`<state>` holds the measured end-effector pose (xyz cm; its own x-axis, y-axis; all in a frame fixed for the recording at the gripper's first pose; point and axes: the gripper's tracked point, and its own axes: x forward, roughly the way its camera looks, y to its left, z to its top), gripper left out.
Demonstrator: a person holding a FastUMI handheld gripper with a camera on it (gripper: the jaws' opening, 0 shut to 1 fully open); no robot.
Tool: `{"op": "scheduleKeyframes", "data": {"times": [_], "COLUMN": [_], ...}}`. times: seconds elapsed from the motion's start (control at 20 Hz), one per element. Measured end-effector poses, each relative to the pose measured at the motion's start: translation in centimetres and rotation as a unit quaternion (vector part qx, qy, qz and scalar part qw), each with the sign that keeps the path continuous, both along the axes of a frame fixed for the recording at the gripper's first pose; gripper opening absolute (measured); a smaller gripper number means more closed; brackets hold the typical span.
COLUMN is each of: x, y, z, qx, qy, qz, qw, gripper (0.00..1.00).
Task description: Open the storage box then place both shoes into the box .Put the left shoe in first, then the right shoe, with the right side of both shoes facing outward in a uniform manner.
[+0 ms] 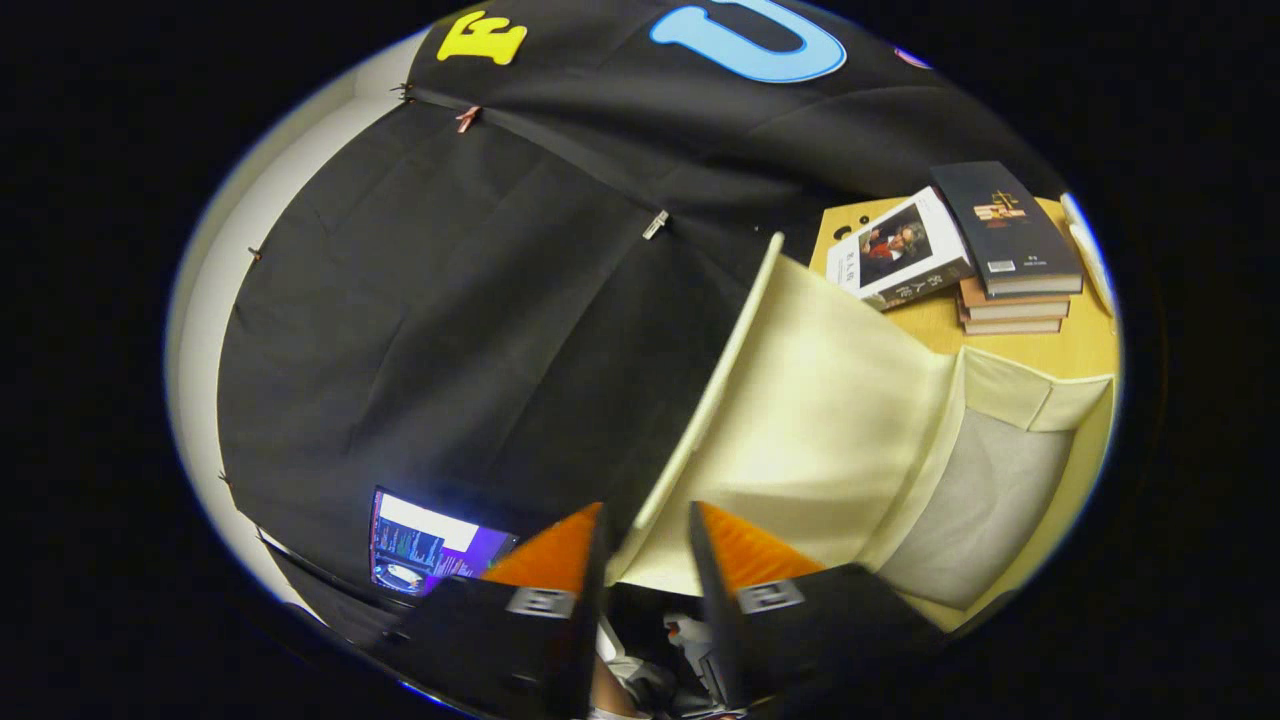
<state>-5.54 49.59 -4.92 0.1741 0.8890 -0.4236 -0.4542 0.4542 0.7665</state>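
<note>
Black cloth wall fills the background, a lit screen (425, 550) low at left beside the jaws. Gripper (645, 535) jaws part-open, straddling the raised cream lid edge of the storage box (830, 420); whether they pinch it, cannot tell. Stacked books (985, 250) on bench (1085, 345) beyond, right.

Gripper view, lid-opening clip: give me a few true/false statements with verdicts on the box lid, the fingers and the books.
1. The storage box lid is raised. True.
2. The hand-held gripper has the lid's edge between its fingers. True.
3. A shoe lies inside the box. False: the visible interior shows only a grey lining.
4. The books sit inside the box. False: they are stacked on the wooden table beyond it.
</note>
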Motion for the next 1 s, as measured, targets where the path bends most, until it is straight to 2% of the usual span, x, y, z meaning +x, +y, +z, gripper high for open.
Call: {"op": "scheduleKeyframes", "data": {"times": [0.05,0.1,0.2,0.35,0.45,0.6,0.75,1.0], "x": [1.3,2.3,3.7,5.7,6.8,8.3,8.6,7.8], "y": [-1.7,-2.5,-5.7,-12.4,-17.7,-26.0,-33.6,-43.0], "z": [0.9,1.3,2.0,0.7,-1.1,-4.6,-7.4,-14.5], "qx": [-0.003,-0.004,-0.017,-0.070,-0.126,-0.217,-0.270,-0.334], "qy": [-0.017,-0.037,-0.075,-0.127,-0.153,-0.194,-0.193,-0.123], "qz": [-0.017,-0.036,-0.067,-0.120,-0.153,-0.195,-0.237,-0.286], "qw": [1.000,0.999,0.995,0.982,0.968,0.937,0.913,0.890], "gripper": [1.00,0.97,0.97,0.98,0.98,0.98,0.98,0.98]}}
